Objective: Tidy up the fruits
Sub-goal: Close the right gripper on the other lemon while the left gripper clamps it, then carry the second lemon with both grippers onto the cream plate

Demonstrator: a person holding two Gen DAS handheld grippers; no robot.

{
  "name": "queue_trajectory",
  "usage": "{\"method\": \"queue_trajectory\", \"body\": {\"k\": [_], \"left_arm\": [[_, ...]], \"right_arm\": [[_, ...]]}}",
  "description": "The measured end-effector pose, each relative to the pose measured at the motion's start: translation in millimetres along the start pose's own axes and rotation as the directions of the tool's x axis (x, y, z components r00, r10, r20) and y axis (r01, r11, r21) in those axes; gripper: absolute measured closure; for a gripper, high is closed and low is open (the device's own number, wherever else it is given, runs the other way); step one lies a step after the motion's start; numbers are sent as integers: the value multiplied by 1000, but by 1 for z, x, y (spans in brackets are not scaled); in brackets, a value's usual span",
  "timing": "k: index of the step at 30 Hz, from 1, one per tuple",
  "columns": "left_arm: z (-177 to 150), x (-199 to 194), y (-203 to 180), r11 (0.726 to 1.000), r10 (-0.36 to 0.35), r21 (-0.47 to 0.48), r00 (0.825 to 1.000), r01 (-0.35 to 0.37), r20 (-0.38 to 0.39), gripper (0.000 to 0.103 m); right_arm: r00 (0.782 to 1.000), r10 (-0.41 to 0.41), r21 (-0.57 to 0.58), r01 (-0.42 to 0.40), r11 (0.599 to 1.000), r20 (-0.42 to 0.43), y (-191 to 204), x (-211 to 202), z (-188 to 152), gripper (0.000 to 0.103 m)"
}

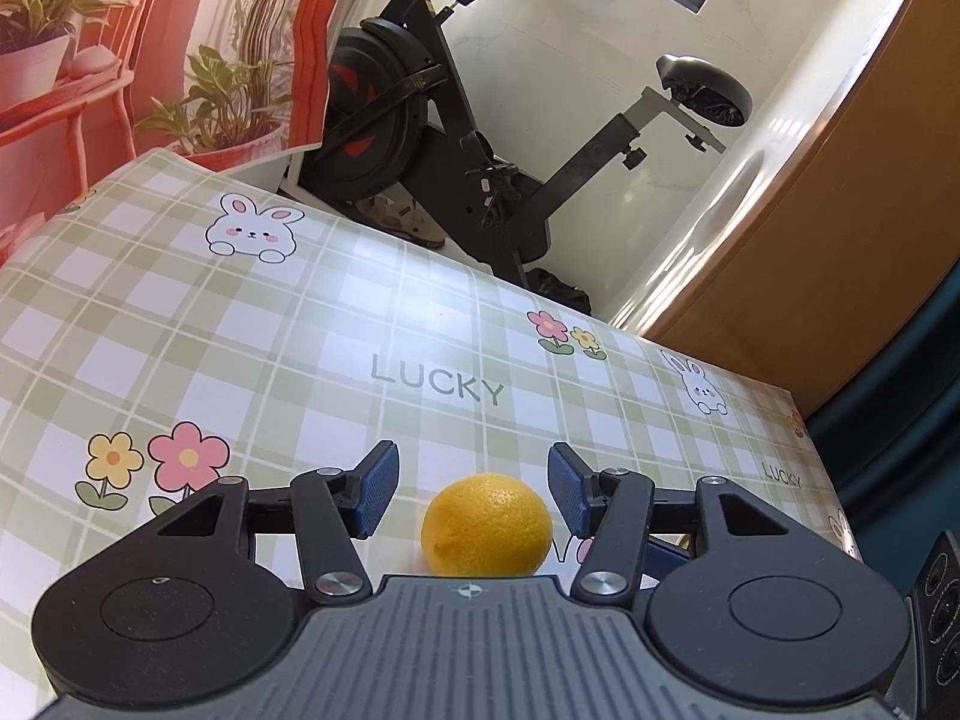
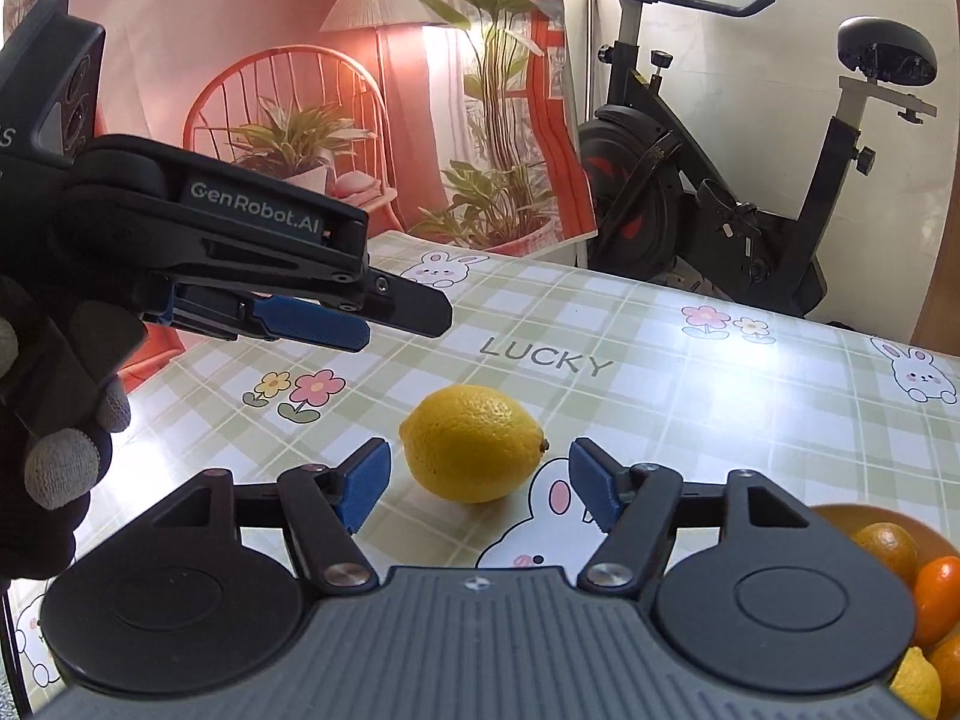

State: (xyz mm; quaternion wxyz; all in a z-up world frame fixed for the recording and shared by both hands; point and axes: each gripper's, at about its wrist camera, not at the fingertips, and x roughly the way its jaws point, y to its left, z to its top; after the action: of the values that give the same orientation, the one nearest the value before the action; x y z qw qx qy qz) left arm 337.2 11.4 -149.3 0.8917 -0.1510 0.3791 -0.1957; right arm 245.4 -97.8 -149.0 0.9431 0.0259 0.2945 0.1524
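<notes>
A single lemon (image 2: 473, 443) lay on its side on the checked tablecloth (image 2: 660, 396), resting partly on a printed rabbit, with the word LUCKY printed a little beyond it. The right gripper (image 2: 480, 483) was lined up straight at the fruit, its blue pads (image 2: 363, 489) standing wide to either side of the lemon and touching nothing; the lemon sat just ahead of the tips, not between them. The left gripper (image 1: 473, 492) came at the same lemon (image 1: 486, 525) from the other side, and in its own view the fruit lay low between the two fingers, with clear gaps on both sides, so its jaws were apart as well and gripped nothing. From the right-hand view that left gripper (image 2: 360, 324) hung above and to the left of the lemon (its side read GenRobot.AI), carried by a hand in a dark glove (image 2: 54, 420) with grey fingertips. At the lower right edge an orange bowl (image 2: 864, 519) already held several small oranges (image 2: 888, 546) and another lemon (image 2: 915, 681). Behind the table stood an exercise bike (image 2: 720, 192) against a pale wall, beside a red backdrop (image 2: 240, 30) printed with plants, a chair and a lamp.
</notes>
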Motion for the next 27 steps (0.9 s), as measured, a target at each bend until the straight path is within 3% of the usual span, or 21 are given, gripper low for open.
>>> {"method": "queue_trajectory", "body": {"k": [2,6,14,18,27], "left_arm": [[-2,5,4,1000,-11,-15,1000,11,-13,39],[-7,15,8,999,-23,-31,999,22,-46,38],[-12,30,7,998,-49,-29,995,47,-84,39],[-13,33,11,997,-63,-54,994,58,-90,46],[-21,25,4,998,-55,-7,995,55,-79,47]], "right_arm": [[1000,-11,12,12,1000,-25,-1,9,1,33],[998,-24,7,24,1000,-60,3,24,2,28],[994,-19,72,27,997,-107,-1,48,8,28],[993,-3,91,14,996,-116,-2,53,11,29],[992,-5,108,18,994,-125,-1,50,6,34]]}}
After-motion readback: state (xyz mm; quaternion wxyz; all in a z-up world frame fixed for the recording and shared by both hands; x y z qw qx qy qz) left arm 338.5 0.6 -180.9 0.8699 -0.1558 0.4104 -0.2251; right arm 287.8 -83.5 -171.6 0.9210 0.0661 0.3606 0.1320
